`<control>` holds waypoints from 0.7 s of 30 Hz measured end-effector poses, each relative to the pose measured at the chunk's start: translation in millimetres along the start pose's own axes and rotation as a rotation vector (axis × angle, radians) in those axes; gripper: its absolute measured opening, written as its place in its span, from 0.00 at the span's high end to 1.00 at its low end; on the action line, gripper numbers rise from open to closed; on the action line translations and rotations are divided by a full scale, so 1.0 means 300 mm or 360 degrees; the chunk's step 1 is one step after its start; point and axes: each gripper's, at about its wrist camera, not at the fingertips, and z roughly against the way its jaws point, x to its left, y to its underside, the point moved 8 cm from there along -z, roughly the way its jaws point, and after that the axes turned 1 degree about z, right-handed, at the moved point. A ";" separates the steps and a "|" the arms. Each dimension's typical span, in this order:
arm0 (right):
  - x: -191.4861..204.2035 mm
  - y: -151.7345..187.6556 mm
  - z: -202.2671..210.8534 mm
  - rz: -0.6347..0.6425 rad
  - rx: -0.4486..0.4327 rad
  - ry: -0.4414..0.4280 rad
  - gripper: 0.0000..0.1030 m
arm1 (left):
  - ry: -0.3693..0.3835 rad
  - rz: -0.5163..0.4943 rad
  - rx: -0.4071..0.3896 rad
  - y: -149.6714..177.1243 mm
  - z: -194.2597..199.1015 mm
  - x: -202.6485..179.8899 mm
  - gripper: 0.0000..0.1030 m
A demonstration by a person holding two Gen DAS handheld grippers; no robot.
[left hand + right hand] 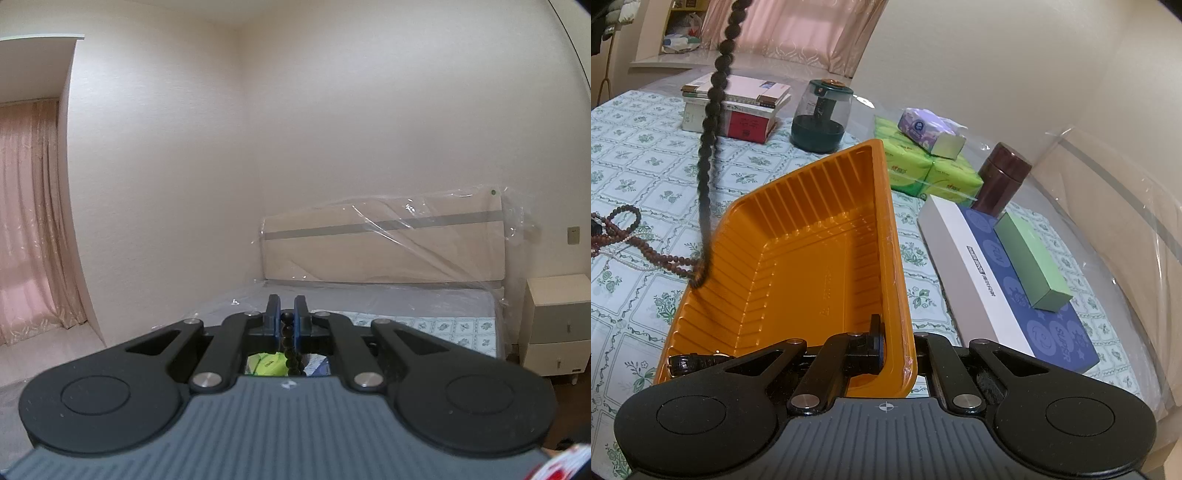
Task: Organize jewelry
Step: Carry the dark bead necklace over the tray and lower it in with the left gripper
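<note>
My left gripper [287, 317] is closed on a string of dark beads [289, 343], pinched near its top end; the rest drops out of sight below the fingers. In the right wrist view the beads [708, 147] hang nearly vertical, long axis top to bottom, with the lower end touching the left rim of the orange tray [798, 258]. My right gripper [886, 347] is closed on the tray's near right wall and holds it tipped, the open face turned left toward the beads. A watch [698, 360] lies at the tray's near left corner. More strands [631, 240] lie on the patterned cloth [635, 158] left of the tray.

Judgement: the strand's tail sits on the rim, not inside. I should carry the left gripper over the tray's middle, lower until the beads pile on the floor, then release, keeping the tray steady.
</note>
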 end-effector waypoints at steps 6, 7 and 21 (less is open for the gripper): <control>0.000 -0.001 0.000 0.0001 -0.0001 -0.0001 0.96 | 0.0025 -0.0025 0.0055 0.031 -0.058 -0.024 0.94; 0.000 -0.002 -0.001 0.0000 -0.0002 -0.0003 0.96 | 0.0021 -0.0035 0.0078 0.046 -0.073 -0.029 0.94; 0.001 0.005 -0.005 -0.0011 -0.0001 -0.0015 0.96 | 0.0017 0.0035 0.0462 0.358 -0.302 -0.006 0.94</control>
